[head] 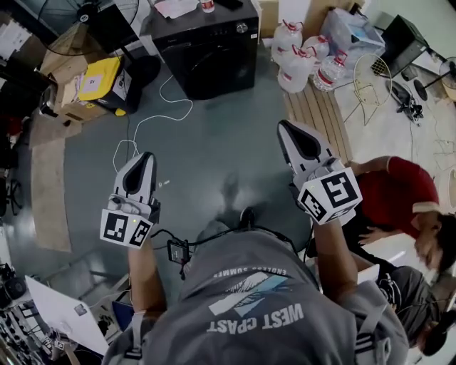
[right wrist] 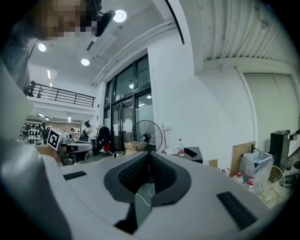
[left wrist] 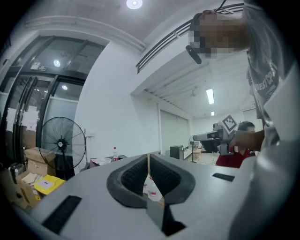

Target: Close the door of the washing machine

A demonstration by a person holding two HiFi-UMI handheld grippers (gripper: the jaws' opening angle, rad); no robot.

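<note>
The black washing machine [head: 206,50] stands across the grey floor at the top middle of the head view, with a bottle on its top. Its front is dark and I cannot make out how the door stands. My left gripper [head: 146,157] is held level at the lower left, shut and empty, well short of the machine. My right gripper [head: 283,127] reaches further forward on the right, also shut with nothing in it. In the left gripper view the left gripper's [left wrist: 148,158] jaws meet. In the right gripper view the right gripper [right wrist: 149,153] is likewise shut, with the washing machine [right wrist: 191,154] just to its right.
A white cable [head: 153,117] trails over the floor between me and the machine. Water jugs [head: 303,57] and a wooden pallet [head: 320,117] lie to its right. A yellow box [head: 100,78] and a fan [head: 85,11] sit at its left. A person in red [head: 399,196] crouches at my right.
</note>
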